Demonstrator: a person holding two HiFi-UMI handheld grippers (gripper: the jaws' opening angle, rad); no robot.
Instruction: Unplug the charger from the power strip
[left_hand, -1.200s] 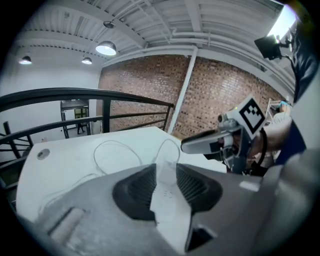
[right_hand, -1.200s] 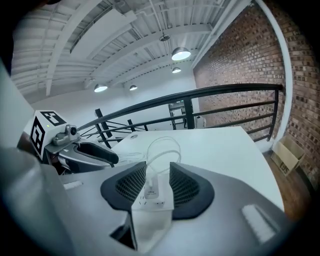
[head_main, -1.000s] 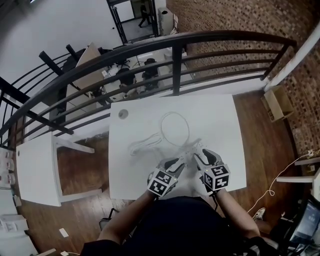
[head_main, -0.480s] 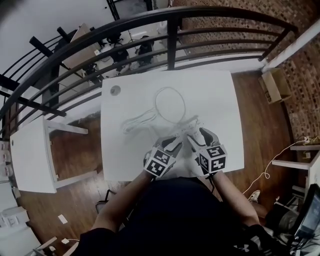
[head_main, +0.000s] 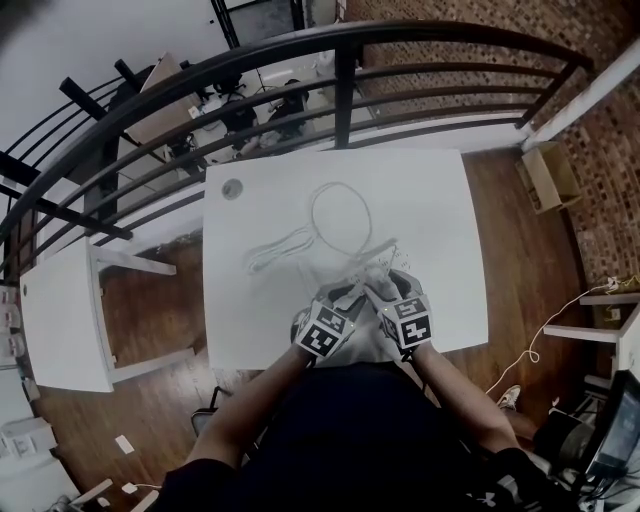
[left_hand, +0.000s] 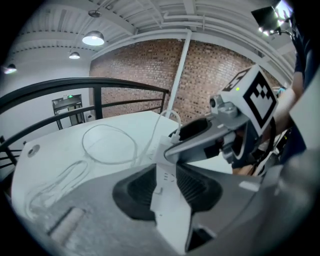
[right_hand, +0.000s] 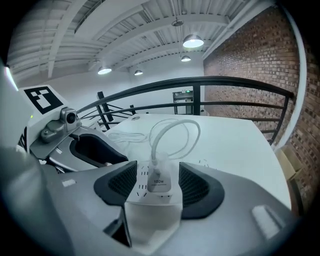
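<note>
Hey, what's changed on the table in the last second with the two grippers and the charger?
The right gripper has moved in toward the left gripper; its open jaws now flank the charger without pressing it. Unchanged: the left gripper stays clamped on the power strip, the charger stays plugged in, the cable lies looped on the table.

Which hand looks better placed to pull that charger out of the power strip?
Right. The right gripper has its open jaws on either side of the charger, pads not yet pressing it, so it likely only needs to close and pull. The left gripper is clamped on the power strip, bracing it.
</note>
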